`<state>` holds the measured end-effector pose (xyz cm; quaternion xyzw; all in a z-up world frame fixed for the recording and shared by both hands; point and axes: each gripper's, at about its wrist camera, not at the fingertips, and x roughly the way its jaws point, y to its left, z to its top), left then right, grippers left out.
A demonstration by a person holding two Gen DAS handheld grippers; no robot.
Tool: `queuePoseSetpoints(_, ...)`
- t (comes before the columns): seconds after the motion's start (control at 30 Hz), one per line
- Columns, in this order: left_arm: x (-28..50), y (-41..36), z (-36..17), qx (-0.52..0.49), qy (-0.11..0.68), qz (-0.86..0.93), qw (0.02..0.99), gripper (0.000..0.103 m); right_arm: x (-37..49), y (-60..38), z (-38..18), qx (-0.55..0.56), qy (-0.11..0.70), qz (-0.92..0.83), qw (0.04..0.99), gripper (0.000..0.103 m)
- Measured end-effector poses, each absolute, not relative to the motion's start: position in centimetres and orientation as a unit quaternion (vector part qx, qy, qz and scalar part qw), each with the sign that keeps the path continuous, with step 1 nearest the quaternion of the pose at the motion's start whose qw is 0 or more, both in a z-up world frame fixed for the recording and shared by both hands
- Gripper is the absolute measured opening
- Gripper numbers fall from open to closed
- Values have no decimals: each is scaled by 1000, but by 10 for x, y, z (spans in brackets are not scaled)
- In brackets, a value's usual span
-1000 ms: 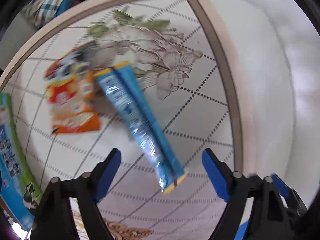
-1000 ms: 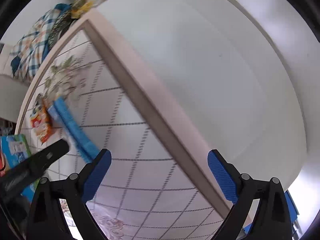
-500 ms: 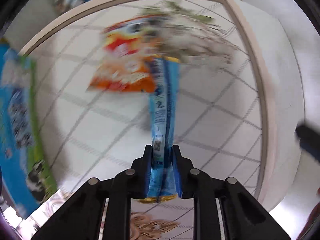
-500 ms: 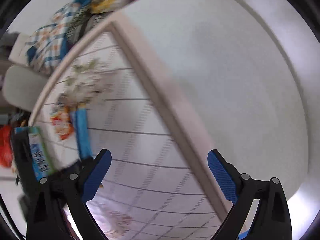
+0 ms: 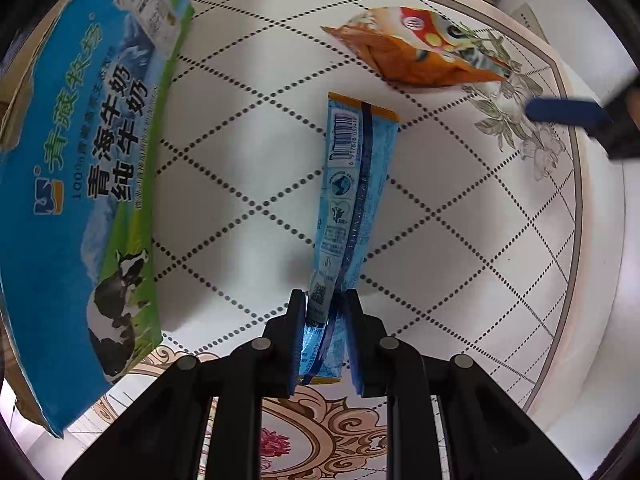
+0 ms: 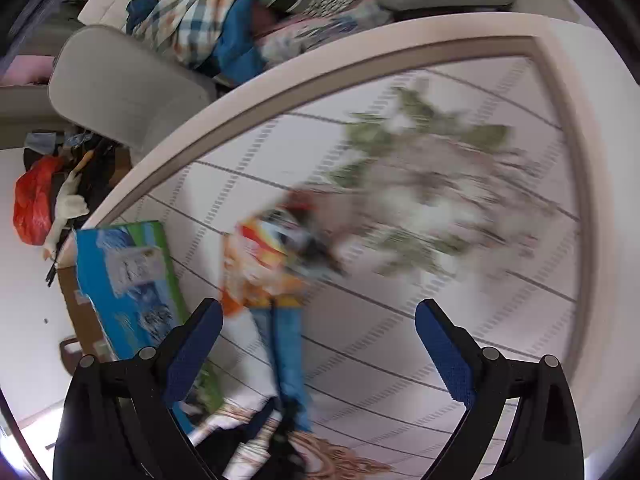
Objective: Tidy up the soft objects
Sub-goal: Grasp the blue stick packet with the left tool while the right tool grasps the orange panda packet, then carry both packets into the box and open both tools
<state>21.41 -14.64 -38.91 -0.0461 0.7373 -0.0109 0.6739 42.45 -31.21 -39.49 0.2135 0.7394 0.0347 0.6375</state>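
Note:
A long blue snack packet [image 5: 352, 184] hangs over the tiled table, and my left gripper [image 5: 325, 334] is shut on its near end. An orange snack bag [image 5: 416, 54] lies farther off at the upper right. One blue fingertip [image 5: 564, 111] of my right gripper shows at the right edge of the left wrist view. In the blurred right wrist view my right gripper [image 6: 318, 346] stands open above the table with nothing between its pads. The orange bag [image 6: 264, 264] and the blue packet [image 6: 286, 356] lie below it.
A blue and green milk carton box [image 5: 76, 184] stands at the table's left edge [image 6: 132, 284]. Beyond the table's rim [image 6: 280, 76] are a grey chair [image 6: 124, 92], piled clothes [image 6: 192, 12] and a red bag [image 6: 32, 204] on the floor.
My left gripper shut on the blue packet's end and carried it toward the milk box. My right gripper swung left from the table's border to over the orange bag.

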Motion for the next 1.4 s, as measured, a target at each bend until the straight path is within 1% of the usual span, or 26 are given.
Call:
queuePoseSetpoints(0.13, 214, -127, -393, -55, 738, -8, 672, 17, 445, -291, -413, 185, 753, 25, 631, 99)
queuePoseSetpoints(0.17, 213, -126, -393, -55, 738, -8, 672, 17, 448, -286, -418, 176, 757, 25, 628, 92)
queuePoseSetpoints(0.2, 210, -125, -394, -56, 738, -8, 673, 17, 452, -280, -426, 165, 765, 30, 622, 77)
queuePoseSetpoints(0.23, 215, -129, -394, -54, 737, -8, 674, 17, 451, -277, -430, 158, 769, 33, 618, 76)
queuePoseSetpoints(0.27, 228, -134, -397, -52, 737, -9, 674, 17, 450, -274, -434, 154, 770, 35, 618, 69)
queuePoseSetpoints(0.33, 234, -131, -394, -44, 736, -11, 676, 17, 445, -271, -435, 152, 771, 42, 617, 49)
queuePoseSetpoints(0.4, 238, -136, -394, -38, 734, -15, 678, 14, 437, -271, -429, 139, 764, 41, 629, 39)
queuePoseSetpoints(0.5, 242, -146, -381, -37, 728, -22, 684, 12, 424, -280, -417, 135, 755, 39, 640, 31)
queuePoseSetpoints(0.57, 244, -145, -369, -41, 722, -31, 690, 12, 416, -289, -407, 136, 746, 35, 651, 30)
queuePoseSetpoints(0.67, 244, -145, -342, -44, 707, -48, 705, 7, 395, -311, -385, 146, 729, 30, 668, 30)
queuePoseSetpoints(0.83, 247, -143, -294, -50, 674, -76, 733, 7, 353, -338, -352, 168, 706, 25, 688, 30)
queuePoseSetpoints(0.87, 251, -142, -288, -49, 673, -83, 734, 7, 348, -341, -348, 171, 704, 25, 689, 30)
queuePoseSetpoints(0.93, 257, -143, -295, -43, 682, -102, 723, 9, 333, -351, -344, 176, 700, 20, 692, 30)
queuePoseSetpoints(0.97, 259, -146, -304, -32, 690, -102, 715, 11, 328, -355, -343, 176, 697, 14, 695, 30)
queuePoseSetpoints(1.0, 260, -149, -317, -23, 703, -99, 704, 18, 325, -358, -344, 176, 696, 10, 696, 30)
queuePoseSetpoints(1.07, 259, -150, -349, -41, 737, -97, 668, 24, 314, -367, -345, 186, 697, -3, 693, 30)
queuePoseSetpoints(1.13, 263, -152, -382, -55, 769, -96, 630, 24, 304, -373, -350, 189, 698, -13, 691, 30)
queuePoseSetpoints(1.2, 266, -156, -403, -52, 783, -92, 613, 25, 296, -377, -356, 194, 700, -22, 688, 30)
queuePoseSetpoints(1.23, 268, -160, -410, -50, 786, -96, 608, 28, 291, -380, -359, 198, 701, -24, 685, 30)
queuePoseSetpoints(1.3, 273, -168, -408, -43, 774, -100, 624, 45, 283, -385, -364, 201, 704, -32, 680, 30)
queuePoseSetpoints(1.37, 274, -184, -410, -10, 776, -108, 621, 56, 278, -389, -371, 205, 707, -36, 675, 30)
queuePoseSetpoints(1.4, 273, -189, -410, 5, 775, -106, 624, 56, 276, -391, -374, 209, 710, -38, 672, 30)
